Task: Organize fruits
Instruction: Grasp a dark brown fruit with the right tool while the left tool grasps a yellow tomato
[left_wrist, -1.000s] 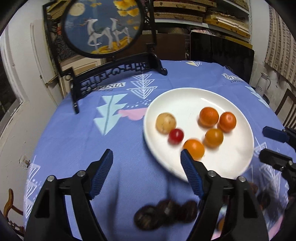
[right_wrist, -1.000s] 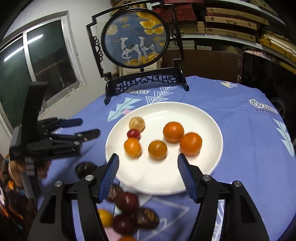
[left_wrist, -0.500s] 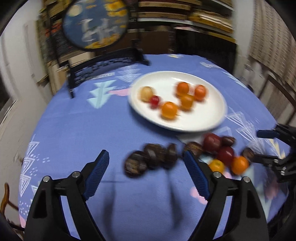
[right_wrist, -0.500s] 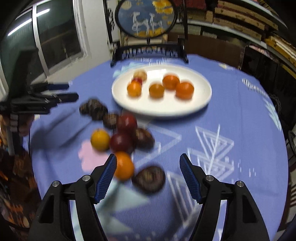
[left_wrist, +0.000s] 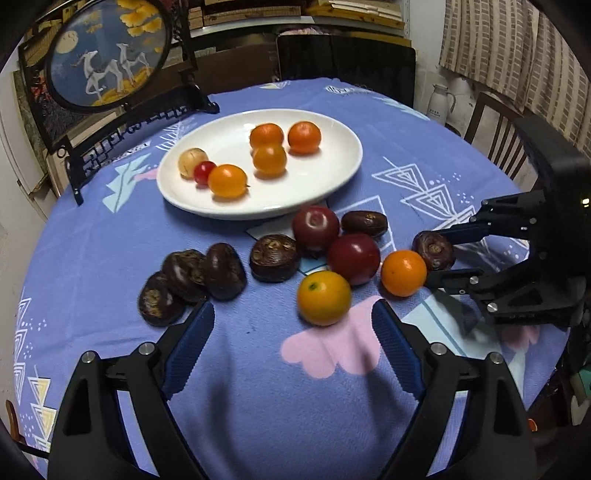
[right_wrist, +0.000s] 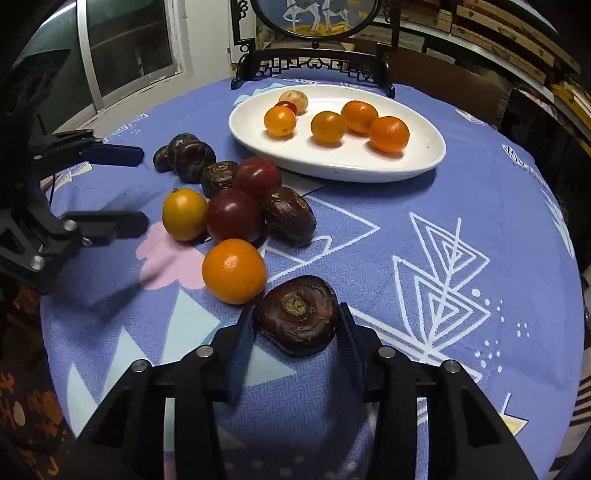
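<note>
A dark brown water chestnut lies on the blue cloth between the pads of my right gripper. The jaws are closing and the pads touch both its sides. Seen from the left wrist, the right gripper grips that chestnut beside an orange. My left gripper is opening, with nothing between its fingers, just short of another orange and three dark chestnuts. Two dark red fruits lie in the loose pile. The white plate holds several oranges, a small red fruit and a pale one.
A round painted screen on a black carved stand rises behind the plate. The table edge curves close on the left and right. A dark chair back, a wooden chair and a white jug stand beyond the table.
Both grippers have drawn back from the plate and dropped toward the loose fruit. The right jaws have closed around the nearest water chestnut. The left jaws have spread a little wider.
</note>
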